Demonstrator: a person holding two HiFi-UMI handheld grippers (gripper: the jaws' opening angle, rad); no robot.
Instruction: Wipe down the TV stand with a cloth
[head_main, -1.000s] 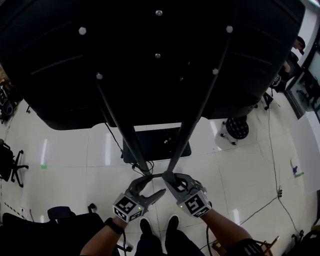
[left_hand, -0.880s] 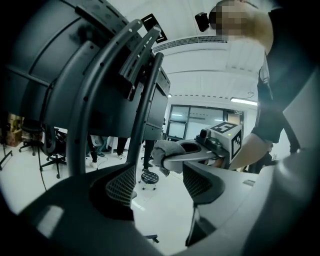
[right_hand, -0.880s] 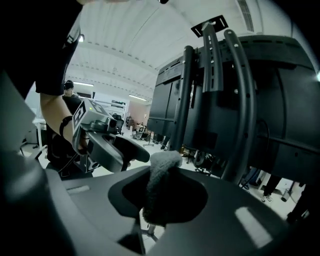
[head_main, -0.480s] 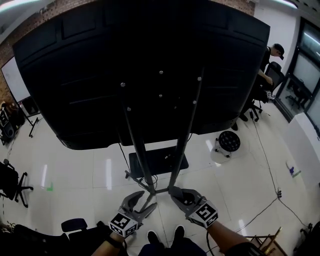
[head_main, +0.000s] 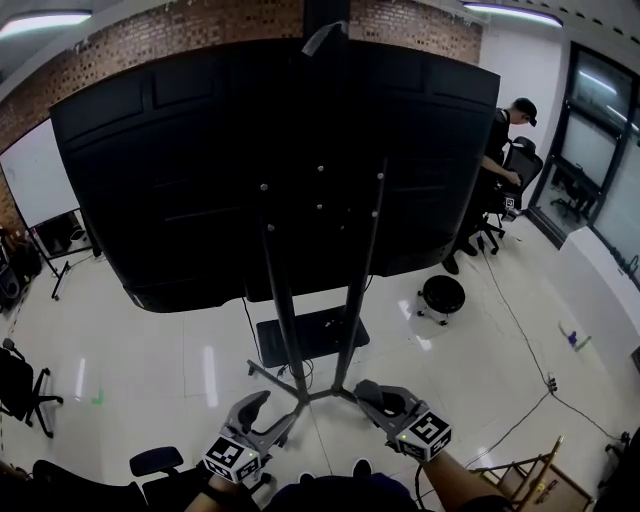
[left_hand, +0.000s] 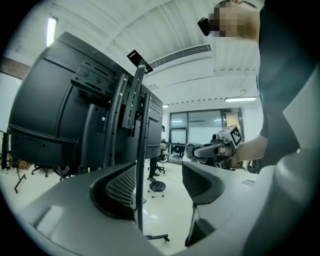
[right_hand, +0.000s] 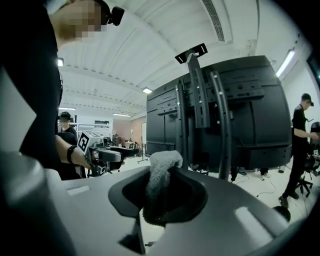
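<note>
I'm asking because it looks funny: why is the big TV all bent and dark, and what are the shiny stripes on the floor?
Head view: the wide lens bows the TV edges, and its black back shows little detail; the stripes are ceiling lights reflected on the glossy floor. Left and right gripper views: same bending, with black rounded corners.

The TV (head_main: 200, 150) hangs on the stand (head_main: 284, 320), whose feet rest on the floor (head_main: 150, 350). The left gripper (head_main: 272, 412) is before its left foot, and the right gripper (head_main: 365, 392) before its right, with the cloth (right_hand: 161, 170) between its jaws. The stool (head_main: 442, 295) is right of the stand, with a person (head_main: 500, 150) behind.
</note>
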